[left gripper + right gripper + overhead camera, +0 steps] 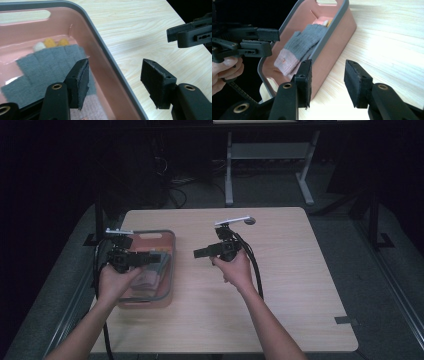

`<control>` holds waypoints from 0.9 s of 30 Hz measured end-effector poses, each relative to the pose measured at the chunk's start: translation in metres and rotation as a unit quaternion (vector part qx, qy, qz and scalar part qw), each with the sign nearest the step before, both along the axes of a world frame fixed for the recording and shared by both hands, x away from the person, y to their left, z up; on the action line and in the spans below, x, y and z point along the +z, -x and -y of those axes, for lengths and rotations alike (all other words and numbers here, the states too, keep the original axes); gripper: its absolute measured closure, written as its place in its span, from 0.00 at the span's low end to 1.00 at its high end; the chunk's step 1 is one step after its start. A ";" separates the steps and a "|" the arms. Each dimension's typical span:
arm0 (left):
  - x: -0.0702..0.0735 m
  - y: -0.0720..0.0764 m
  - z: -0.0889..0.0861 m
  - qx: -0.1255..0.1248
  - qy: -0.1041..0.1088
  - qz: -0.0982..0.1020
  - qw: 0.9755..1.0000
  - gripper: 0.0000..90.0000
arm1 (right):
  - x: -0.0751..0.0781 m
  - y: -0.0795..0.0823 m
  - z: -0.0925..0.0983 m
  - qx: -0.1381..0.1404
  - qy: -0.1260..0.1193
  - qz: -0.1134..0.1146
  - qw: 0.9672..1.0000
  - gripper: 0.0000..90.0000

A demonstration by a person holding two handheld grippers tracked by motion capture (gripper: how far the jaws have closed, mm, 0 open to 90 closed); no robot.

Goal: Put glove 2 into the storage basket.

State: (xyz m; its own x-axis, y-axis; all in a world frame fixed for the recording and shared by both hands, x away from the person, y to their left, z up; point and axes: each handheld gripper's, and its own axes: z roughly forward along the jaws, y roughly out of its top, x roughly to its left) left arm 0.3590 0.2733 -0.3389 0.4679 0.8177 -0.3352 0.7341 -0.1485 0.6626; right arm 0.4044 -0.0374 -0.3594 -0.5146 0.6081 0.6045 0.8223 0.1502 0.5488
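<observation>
Down in the pink basket (167, 270), at the table's left side, lies the grey glove (305, 40) with its pink cuff (284, 61), and that's what this moment is about. It's stretched along the basket's length, fingers pointing toward the far end with the handle slot, cuff toward the person. Beyond the fingertips, against the far wall, sit a couple of small yellow bits and a white one (51, 43); too small to name.

Now the left gripper (156, 258) hangs over the basket, jaws pointing across toward the table's middle. Through the left gripper view you see them standing well apart, nothing between the pads: one pad over the glove's grey fingers, the other out past the grey rim (110, 65), over bare wood. So the rim runs between those jaws, and the glove lies below and to the inner side, untouched.

Over to the right gripper (198, 253), out above the wooden table (280, 280), just beside the basket, nose turned toward the left one. Its jaws are parted too, about halfway, and hold nothing; the basket's outer wall stands in front of them, with the glove beyond it.

My read: the left hand is plainly nearer. To take that glove it would drop down and inward, closing across the glove's length rather than along it.
</observation>
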 end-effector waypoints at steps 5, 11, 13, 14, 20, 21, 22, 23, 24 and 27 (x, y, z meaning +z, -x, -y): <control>0.000 0.000 0.013 -0.008 0.012 0.001 1.000 0.42 | -0.003 0.002 0.013 -0.007 0.001 -0.004 1.000 0.62; 0.003 0.000 0.026 -0.024 0.014 0.008 1.000 0.41 | -0.007 0.004 0.025 -0.014 0.004 -0.004 1.000 0.61; 0.004 0.001 0.031 -0.031 0.017 0.009 0.999 0.41 | -0.008 0.005 0.029 -0.016 0.006 -0.002 1.000 0.61; 0.004 0.001 0.031 -0.031 0.017 0.009 0.999 0.41 | -0.008 0.005 0.029 -0.016 0.006 -0.002 1.000 0.61; 0.003 0.002 0.042 -0.047 0.017 0.010 0.999 0.40 | -0.009 0.008 0.039 -0.024 0.006 -0.008 1.000 0.60; 0.003 0.002 0.043 -0.048 0.017 0.011 0.999 0.40 | -0.010 0.008 0.042 -0.027 0.007 -0.009 1.000 0.60; 0.002 0.003 0.045 -0.050 0.016 0.011 0.999 0.40 | -0.010 0.008 0.042 -0.027 0.007 -0.009 1.000 0.60; 0.002 0.003 0.047 -0.050 0.018 0.010 0.999 0.40 | -0.011 0.009 0.045 -0.026 0.007 -0.010 1.000 0.59; 0.002 0.003 0.048 -0.053 0.018 0.011 0.998 0.40 | -0.011 0.009 0.045 -0.026 0.007 -0.010 1.000 0.59; 0.001 0.003 0.053 -0.058 0.019 0.008 0.998 0.39 | -0.012 0.010 0.050 -0.030 0.007 -0.012 0.999 0.58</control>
